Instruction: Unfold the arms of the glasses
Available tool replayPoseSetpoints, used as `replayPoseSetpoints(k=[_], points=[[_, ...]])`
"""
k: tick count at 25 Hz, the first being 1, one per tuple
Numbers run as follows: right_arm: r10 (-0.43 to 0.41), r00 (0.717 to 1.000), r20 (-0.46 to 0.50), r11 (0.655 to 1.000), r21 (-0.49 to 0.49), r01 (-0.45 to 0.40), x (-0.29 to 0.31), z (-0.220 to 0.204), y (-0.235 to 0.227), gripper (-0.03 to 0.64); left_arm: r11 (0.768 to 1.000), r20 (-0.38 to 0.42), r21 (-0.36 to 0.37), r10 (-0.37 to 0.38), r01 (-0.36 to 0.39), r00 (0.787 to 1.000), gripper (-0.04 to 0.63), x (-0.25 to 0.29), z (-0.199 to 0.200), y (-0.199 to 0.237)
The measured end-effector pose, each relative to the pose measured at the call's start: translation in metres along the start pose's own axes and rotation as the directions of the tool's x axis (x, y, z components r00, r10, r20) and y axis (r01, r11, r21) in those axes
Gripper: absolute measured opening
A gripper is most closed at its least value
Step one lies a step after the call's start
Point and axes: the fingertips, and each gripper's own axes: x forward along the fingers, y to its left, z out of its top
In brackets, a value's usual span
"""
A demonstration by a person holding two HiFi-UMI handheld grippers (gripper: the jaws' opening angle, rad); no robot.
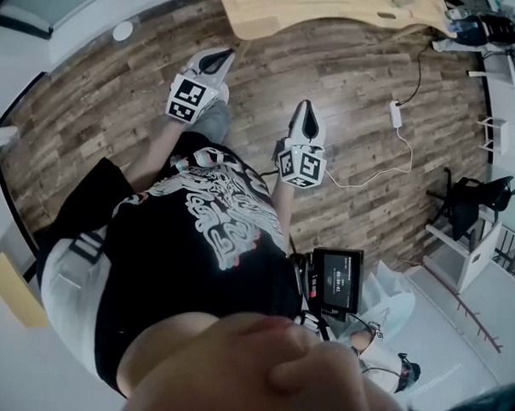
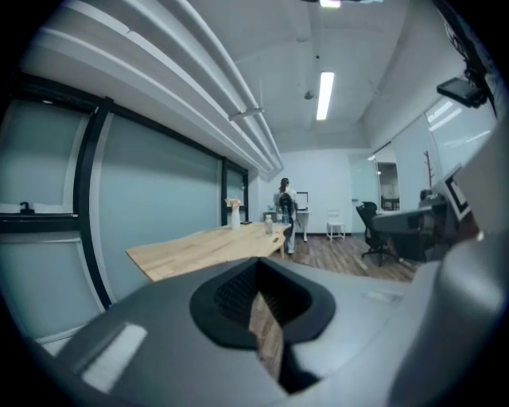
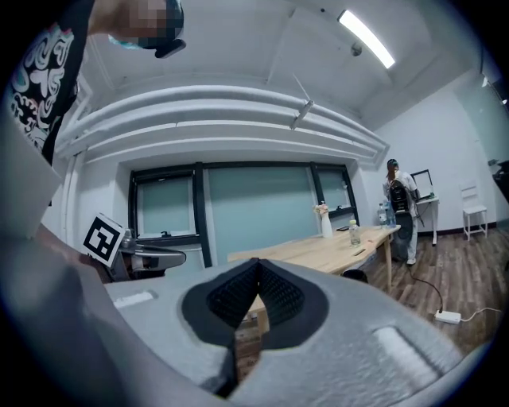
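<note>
- You are holding the left gripper (image 1: 215, 62) and the right gripper (image 1: 306, 116) with jaws pressed together, gripping nothing.
- The glasses are showing in no view, so I cannot tell their direction or long axis.
- Both grippers are pointing toward the wooden table (image 1: 334, 12), and the left one is sitting nearer to it.

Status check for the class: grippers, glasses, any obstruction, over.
Left gripper shut, empty. Right gripper shut, empty. Glasses not in view. Only bare floor between the grippers and the wooden table.
</note>
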Motion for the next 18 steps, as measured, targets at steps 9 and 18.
replayPoseSetpoints(k=[9, 18], points=[[0.003, 0.992, -0.125, 0.995, -0.095, -0.015, 0.19, 0.003, -0.034, -0.002, 0.997, -0.082, 0.027, -0.07, 0.072, 0.994, -0.011, 0.124, 0.013, 0.091], [0.008, 0.99, -0.144, 0.987, -0.161, -0.031, 0.309, 0.003, -0.061, -0.002, 0.99, -0.099, 0.078, -0.112, 0.12, 0.989, -0.011, 0.217, 0.017, 0.159]])
